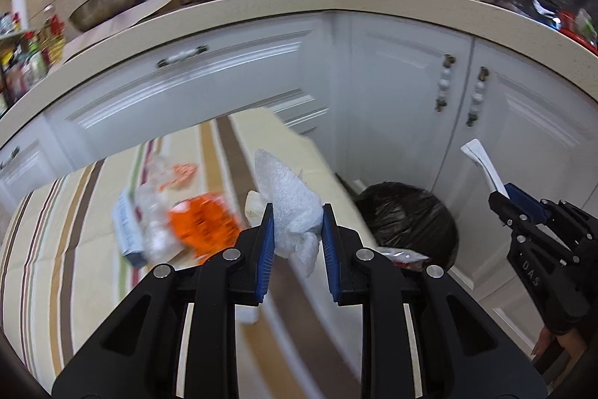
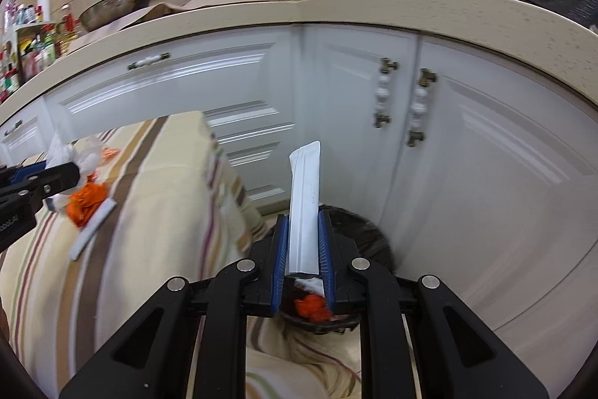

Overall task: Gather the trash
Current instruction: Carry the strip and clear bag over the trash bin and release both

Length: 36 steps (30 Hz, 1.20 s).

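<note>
**Two Pieces of Trash Held, Bin Waiting Below**

Striped table [image 1: 74,249] to the left of the black-lined bin [image 1: 411,219], its corner overhanging close to the rim. Still lying on the cloth, well left of the bin: an orange wrapper [image 1: 203,225], clear crinkled plastic [image 1: 153,212] and a pale flat packet [image 1: 127,230], all blurred — likely the next pickups.

Nearer the bin, left gripper [image 1: 297,223] pinching a crumpled white tissue [image 1: 287,197] between blue pads, tissue bulging above and hanging below the grip. Soft, light stuff, so a mid-body pinch suffices; held up off the cloth, probably for carrying across the table edge toward the bin.

Directly over the bin, right gripper [image 2: 303,245] pressed together on a long white sachet [image 2: 306,197], gripped at its lower end and standing upright beyond the tips. Seemingly placed there so that a simple release drops it straight in. Already inside the bin [image 2: 373,242]: something orange and something white, glimpsed under the fingers.

Behind the bin, white cabinet doors [image 2: 448,137] shut under a beige counter [image 2: 373,6].
</note>
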Motion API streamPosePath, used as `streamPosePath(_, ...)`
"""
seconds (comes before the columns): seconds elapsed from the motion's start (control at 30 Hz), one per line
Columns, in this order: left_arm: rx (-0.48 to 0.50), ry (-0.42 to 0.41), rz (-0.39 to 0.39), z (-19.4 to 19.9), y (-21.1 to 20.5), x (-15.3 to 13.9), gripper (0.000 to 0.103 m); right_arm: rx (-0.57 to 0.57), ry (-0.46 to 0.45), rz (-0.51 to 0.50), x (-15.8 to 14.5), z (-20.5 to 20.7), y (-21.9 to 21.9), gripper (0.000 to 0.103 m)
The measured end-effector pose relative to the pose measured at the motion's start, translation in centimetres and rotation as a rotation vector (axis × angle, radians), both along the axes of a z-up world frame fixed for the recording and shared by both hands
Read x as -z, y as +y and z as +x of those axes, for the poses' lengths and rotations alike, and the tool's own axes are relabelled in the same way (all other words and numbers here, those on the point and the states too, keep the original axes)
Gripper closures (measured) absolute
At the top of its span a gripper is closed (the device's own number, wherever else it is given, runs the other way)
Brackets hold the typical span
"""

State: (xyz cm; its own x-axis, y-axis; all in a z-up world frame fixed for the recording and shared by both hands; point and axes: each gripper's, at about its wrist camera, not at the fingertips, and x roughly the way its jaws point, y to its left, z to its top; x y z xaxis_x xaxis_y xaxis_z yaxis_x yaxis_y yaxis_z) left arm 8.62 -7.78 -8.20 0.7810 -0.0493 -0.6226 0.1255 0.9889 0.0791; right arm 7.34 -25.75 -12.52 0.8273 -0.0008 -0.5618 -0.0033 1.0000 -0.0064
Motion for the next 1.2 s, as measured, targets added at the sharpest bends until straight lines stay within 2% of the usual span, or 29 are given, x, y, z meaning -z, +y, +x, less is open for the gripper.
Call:
streamPosePath(0.27,0.085,0.047,0.007,4.1,-6.8,1.6,0.080,0.052,-0.008,-0.006,0.4,1.1,-3.6,0.086)
streamPosePath(0.43,0.116,0.093,0.005,6.4,-9.6,2.7,0.080,0.068,0.003,0.011,1.3,2.3,-5.2,0.086)
streamPosePath(0.63,0.131,0.116,0.039,8.9,-12.5,4.4,0.079,0.076,0.024,0.025,2.6,3.9,-6.3,0.086)
streamPosePath(0.73,0.132,0.134,0.053,10.0,-13.2,5.5,0.076,0.081,0.031,0.030,3.3,4.8,-6.7,0.086)
streamPosePath(0.77,0.129,0.142,0.057,10.4,-13.4,5.9,0.067,0.081,0.035,0.033,3.6,5.1,-6.9,0.086)
streamPosePath(0.8,0.125,0.146,0.059,10.7,-13.5,6.1,0.062,0.082,0.039,0.034,3.9,5.4,-7.0,0.085)
streamPosePath(0.83,0.120,0.155,0.060,11.0,-13.5,6.4,0.053,0.085,0.039,0.038,4.3,5.8,-7.2,0.082)
streamPosePath(0.93,0.112,0.168,0.052,11.7,-13.8,6.8,0.050,0.097,0.056,0.040,5.3,6.7,-7.6,0.070)
streamPosePath(1.2,0.103,0.158,0.037,11.8,-13.1,6.4,0.044,0.124,0.070,0.051,5.5,6.5,-8.1,0.070)
